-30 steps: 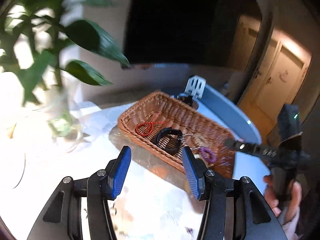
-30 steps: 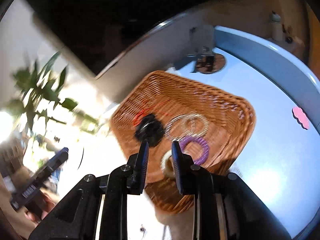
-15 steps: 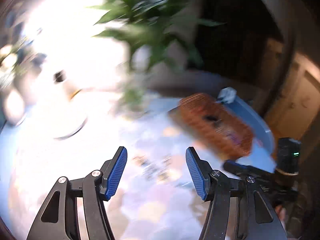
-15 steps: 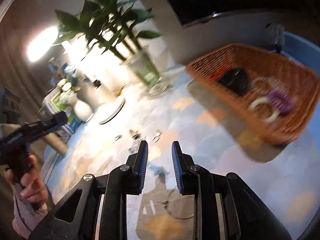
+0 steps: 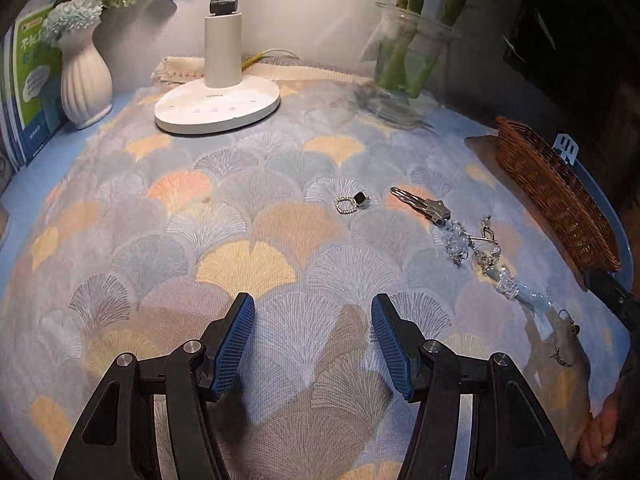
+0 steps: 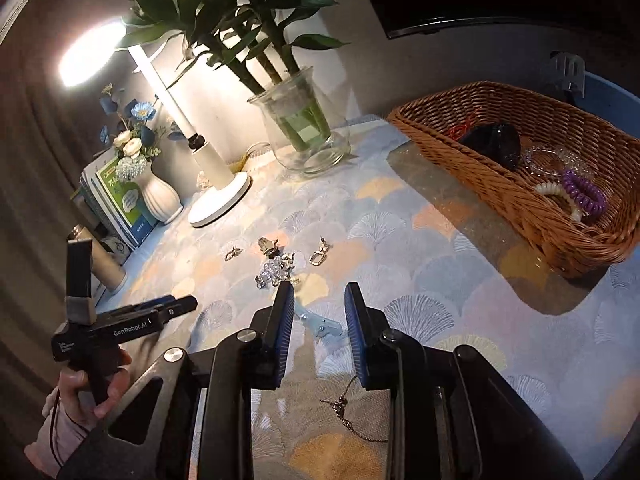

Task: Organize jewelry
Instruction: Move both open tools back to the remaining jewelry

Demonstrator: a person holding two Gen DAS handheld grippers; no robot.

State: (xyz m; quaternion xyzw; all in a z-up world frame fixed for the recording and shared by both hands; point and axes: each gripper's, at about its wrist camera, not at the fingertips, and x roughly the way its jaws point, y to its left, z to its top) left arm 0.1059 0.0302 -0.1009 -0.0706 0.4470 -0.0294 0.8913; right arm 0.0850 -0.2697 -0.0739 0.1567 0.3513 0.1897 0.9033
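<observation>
Left wrist view: the left gripper [image 5: 312, 344] hangs over the middle of the fan-patterned tablecloth [image 5: 248, 216], its blue pads set wide apart after its jaws have just been opening, with only bare cloth between them. Ahead of it lie the loose pieces: a small beaded ring with a dark square stone [image 5: 354, 202], then a silver star-ended clip [image 5: 422, 204] just to its right, and past that a string of clear crystal pieces [image 5: 480, 252] that trails toward the table's right edge. A thin chain [image 5: 564, 340] lies nearer that edge.

Along the back edge stand a white ribbed vase [image 5: 84, 80] with pale flowers at the left corner, a white desk lamp [image 5: 218, 104] on its oval base, and a glass vase of green stalks [image 5: 404, 68]. The wicker basket [image 5: 556, 196] sits at the far right edge, well apart from the loose pieces.

In the right wrist view the right gripper [image 6: 318, 316] is held low over the cloth near the front edge, its pads narrow and apart, gripping nothing; a pale blue flat piece [image 6: 324, 326] lies on the cloth seen in the gap between them, and I cannot tell whether they touch it. The crystal pieces and small metal clasps [image 6: 318, 256] lie just beyond the fingertips. The basket holds a black band [image 6: 496, 142], a purple coil tie [image 6: 584, 192], a cream beaded bracelet [image 6: 558, 196], a clear bracelet [image 6: 554, 160] and something red [image 6: 460, 130]. Nothing stands between the grippers and the jewelry.
</observation>
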